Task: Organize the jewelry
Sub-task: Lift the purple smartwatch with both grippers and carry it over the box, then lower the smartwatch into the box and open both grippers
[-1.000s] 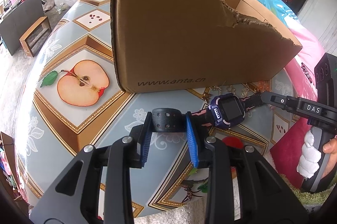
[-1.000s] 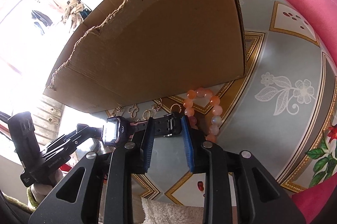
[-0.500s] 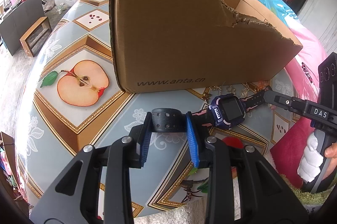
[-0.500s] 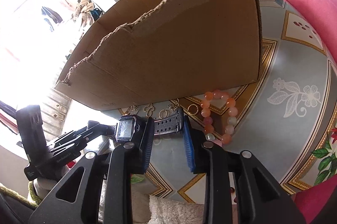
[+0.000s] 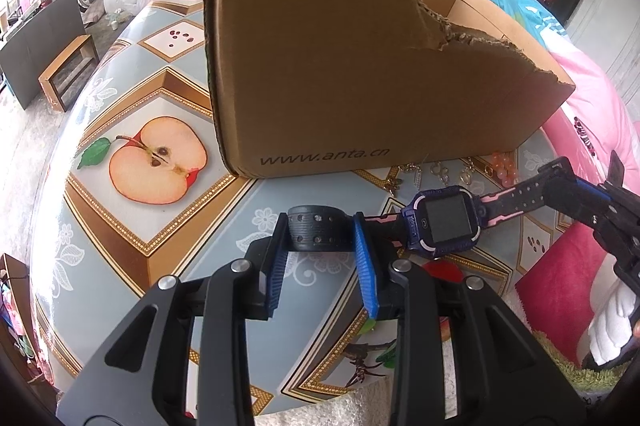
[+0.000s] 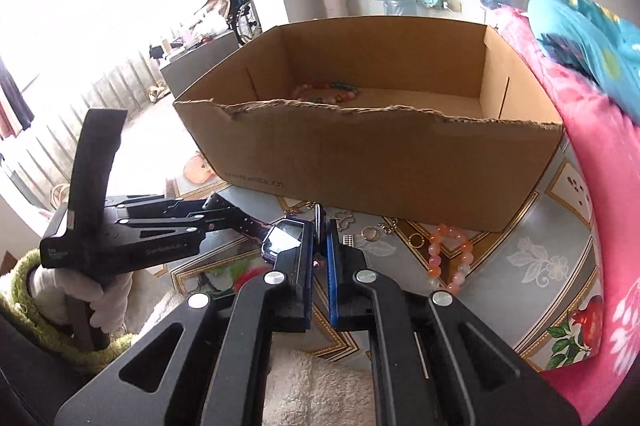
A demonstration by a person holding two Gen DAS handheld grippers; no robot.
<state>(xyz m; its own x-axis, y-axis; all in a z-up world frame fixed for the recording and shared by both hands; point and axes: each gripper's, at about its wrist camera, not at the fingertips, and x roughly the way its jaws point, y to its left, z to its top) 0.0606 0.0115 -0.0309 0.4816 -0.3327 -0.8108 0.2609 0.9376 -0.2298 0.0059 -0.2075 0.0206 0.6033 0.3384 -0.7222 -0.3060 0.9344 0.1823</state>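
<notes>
Purple-pink watch [image 5: 444,224], brown box [image 5: 360,85], apple-patterned tablecloth [image 5: 160,161].

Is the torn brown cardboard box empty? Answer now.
No. In the right wrist view a multicoloured bead bracelet lies inside the brown cardboard box.

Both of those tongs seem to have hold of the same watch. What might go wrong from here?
The left tongs and right tongs, whose jaws have just been closing, each pinch one strap end of the watch. Pulling apart might strain the strap or make one end slip out. Lifting toward the cardboard box, the watch might catch its torn front edge. If dropped, it could land on the pink bead bracelet lying below.
</notes>
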